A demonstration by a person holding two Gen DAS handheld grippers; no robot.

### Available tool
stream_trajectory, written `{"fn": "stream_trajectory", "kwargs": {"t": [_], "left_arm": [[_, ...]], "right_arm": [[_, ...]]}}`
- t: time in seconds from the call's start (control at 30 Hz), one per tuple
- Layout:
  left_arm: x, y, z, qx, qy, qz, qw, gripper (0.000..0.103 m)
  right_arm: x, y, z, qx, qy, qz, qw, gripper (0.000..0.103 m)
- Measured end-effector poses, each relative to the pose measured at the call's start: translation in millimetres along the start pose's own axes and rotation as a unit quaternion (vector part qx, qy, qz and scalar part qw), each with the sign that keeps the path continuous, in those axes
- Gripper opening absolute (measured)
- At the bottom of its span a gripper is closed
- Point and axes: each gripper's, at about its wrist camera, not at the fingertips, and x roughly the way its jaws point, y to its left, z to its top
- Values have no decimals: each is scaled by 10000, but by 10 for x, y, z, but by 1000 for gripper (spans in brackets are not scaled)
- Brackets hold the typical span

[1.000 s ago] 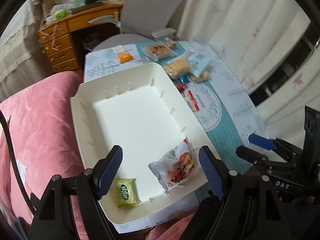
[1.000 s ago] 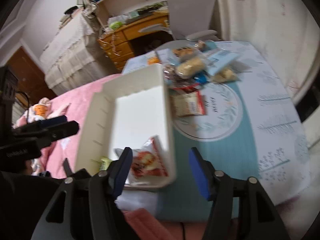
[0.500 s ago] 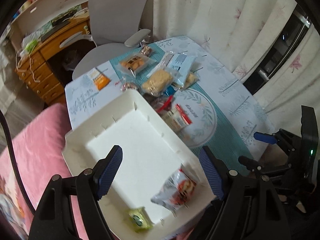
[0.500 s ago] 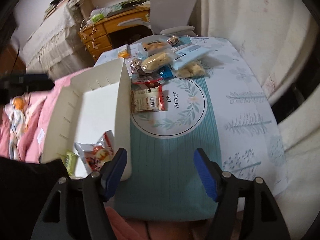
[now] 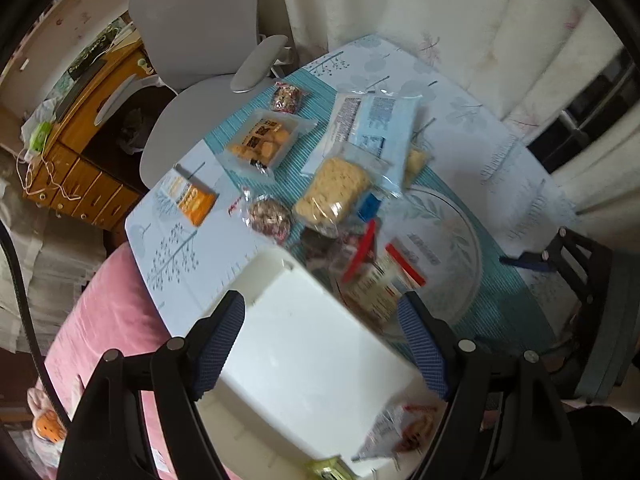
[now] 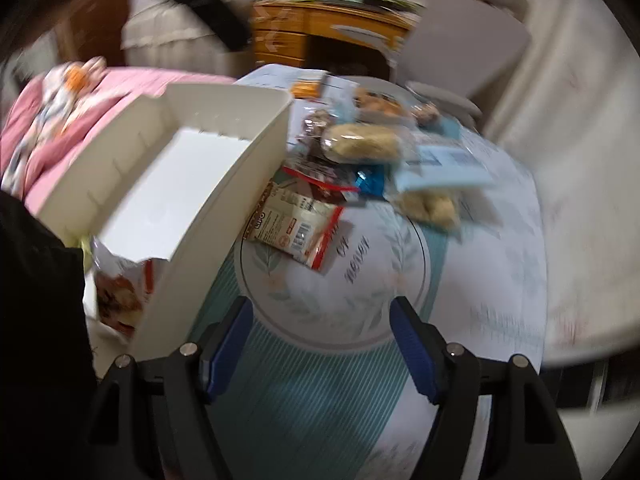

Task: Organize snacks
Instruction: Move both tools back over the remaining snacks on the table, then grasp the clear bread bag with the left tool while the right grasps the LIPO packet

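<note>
Lying flat on the surface (image 6: pixel 460 300) just beside the bin's (image 6: pixel 224 200) long wall, a red-edged packet (image 6: pixel 296 228) sits ahead of the right claw (image 6: pixel 322 348) and a little to its left, its long axis running slantwise away from the bin toward the printed ring on the cloth. Behind it, a loose heap of other snacks covers the far half of the surface: a noodle block (image 5: pixel 332 192), a blue pack (image 5: pixel 380 124) and a biscuit tray (image 5: pixel 264 140). The right claw stands open with nothing between its jaws, over bare cloth short of the packet. The left claw (image 5: pixel 322 344) is likewise open and empty, over the bin's white floor, with the same packet (image 5: pixel 376 284) just off its right jaw across the rim. Two snacks already lie in the bin's near end. By the look of it, the right claw has the straighter line to the packet, though it may need turning to cross the short side.
</note>
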Motion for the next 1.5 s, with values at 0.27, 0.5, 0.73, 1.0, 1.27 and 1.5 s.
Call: {"fn": "stream_trajectory", "kwargs": {"t": [0.27,0.5,0.73,1.0,1.27,1.5], "left_arm": [[480,62,424,-31,213,4,9998,78],[880,55,599,9,469,-102,9988,78],[1212,-17,752,184,592,-150,9980,78],[1554,-100,906,325,741,-238,9964,78],[1749,-34,935,76,814,-536,9952,70],[1772,54,931,-91,760,-606,9952,53]], "right_arm": [[385,57,81,-1238,-167,246,9919,71],[664,78,150,-1900,-455,638,9787,71],[927,71,270,-2325,-623,1043,9650,71],[1153,-13,392,-2428,-752,1403,9569,76],[1304,50,453,-2564,-807,1702,9480,81],[1358,61,470,-2521,-653,2067,9431,81]]}}
